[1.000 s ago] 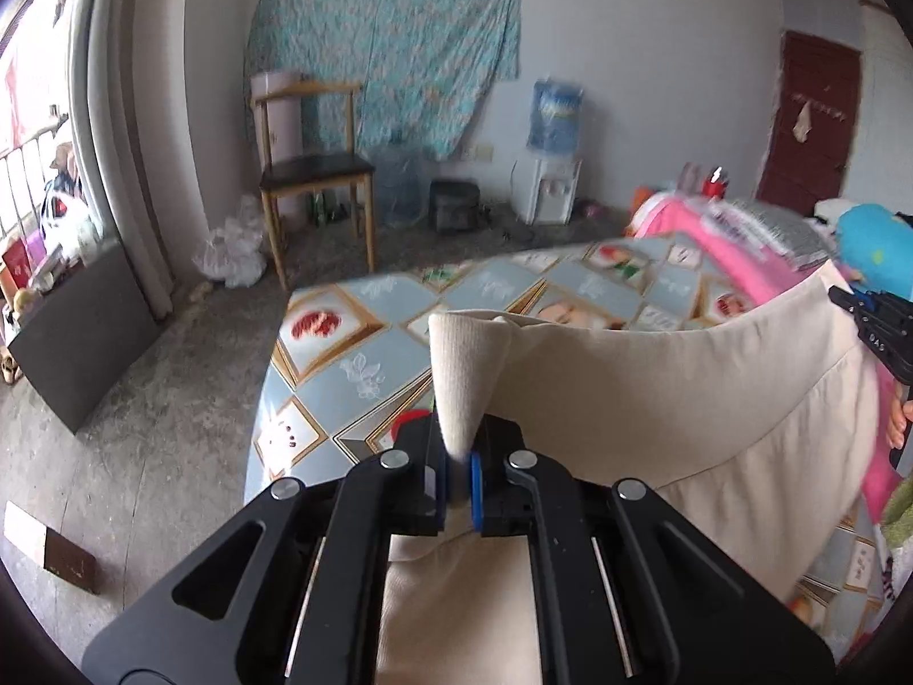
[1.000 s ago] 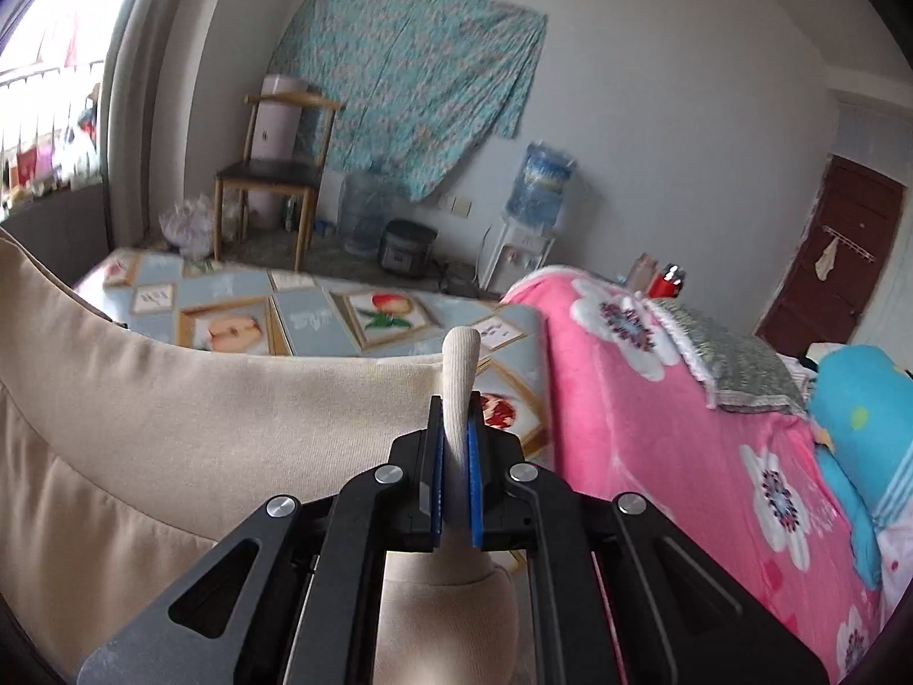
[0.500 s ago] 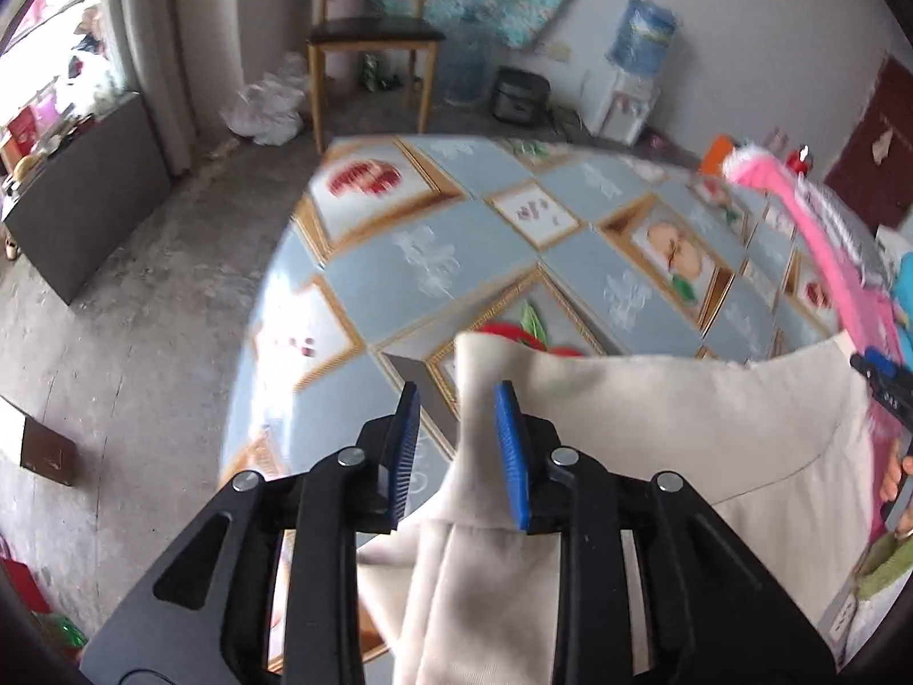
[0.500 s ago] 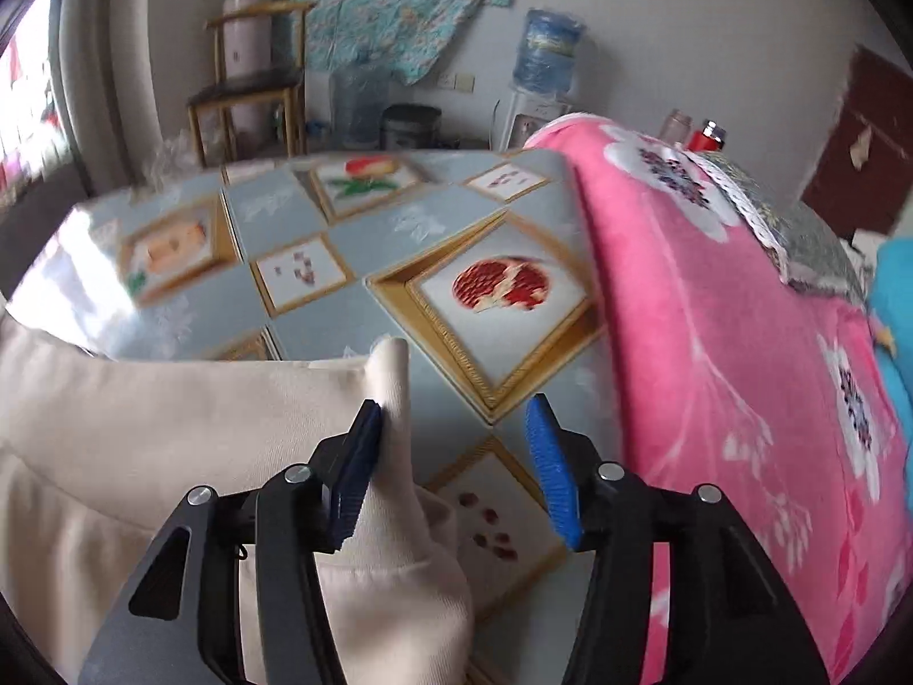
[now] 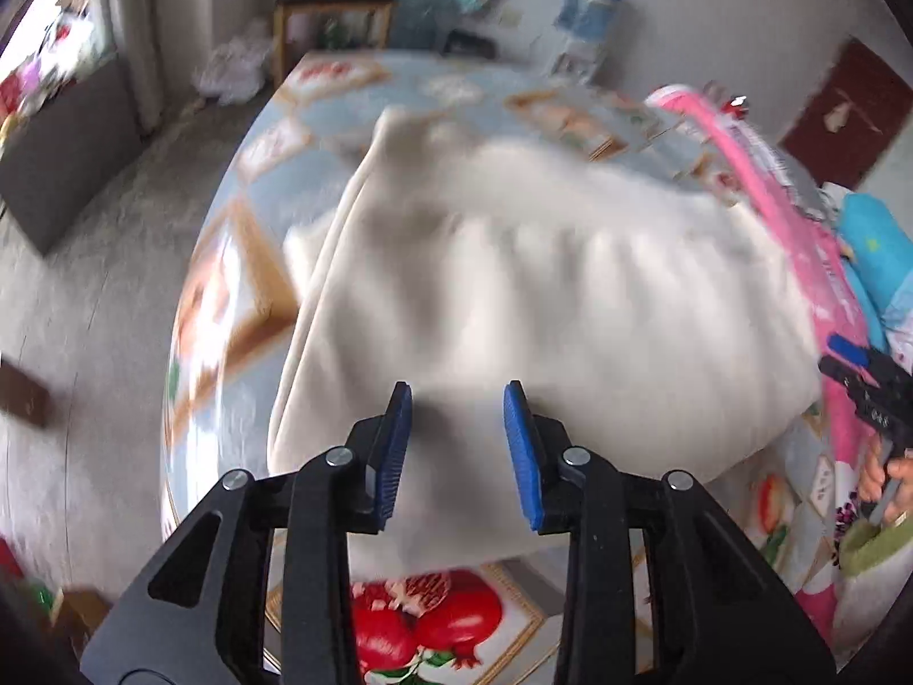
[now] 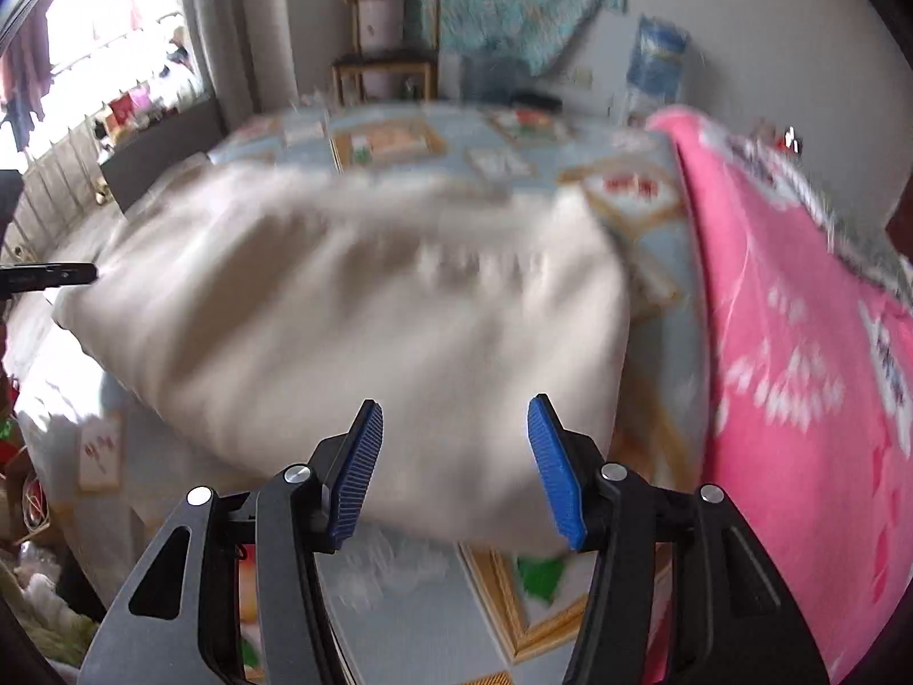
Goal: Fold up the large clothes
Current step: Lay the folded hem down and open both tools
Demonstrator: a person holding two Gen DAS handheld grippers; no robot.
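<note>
A second earlier each tool had pinched a corner of the large cream-coloured fabric garment and held its edge up; half a second earlier both had already let go. Now the left tool stood moderately parted, its jaws having just been opening further, with only loose cloth seen beyond its blue ribbed pads and nothing pressed between them. The right tool gaped wider, likewise gripping nothing. The garment lay dropped in a doubled, puffed heap on the pale blue picture-patterned bed cover, its near edge just beyond both tools, its far edge towards the wooden chair, and its right side just beside the pink flowered quilt. That probably meant one fold was laid down, and the next step would be smoothing or taking fresh corners.

Both views were smeared by motion, so the seams, hems and how many layers the garment had could not be made out. Whether the cloth had fully settled flat was unclear. The near edge of the garment was partly hidden behind the tools' black arms. In the left view the right tool appeared only as a dark shape at the garment's right side, with a few fingers of the person.
</note>
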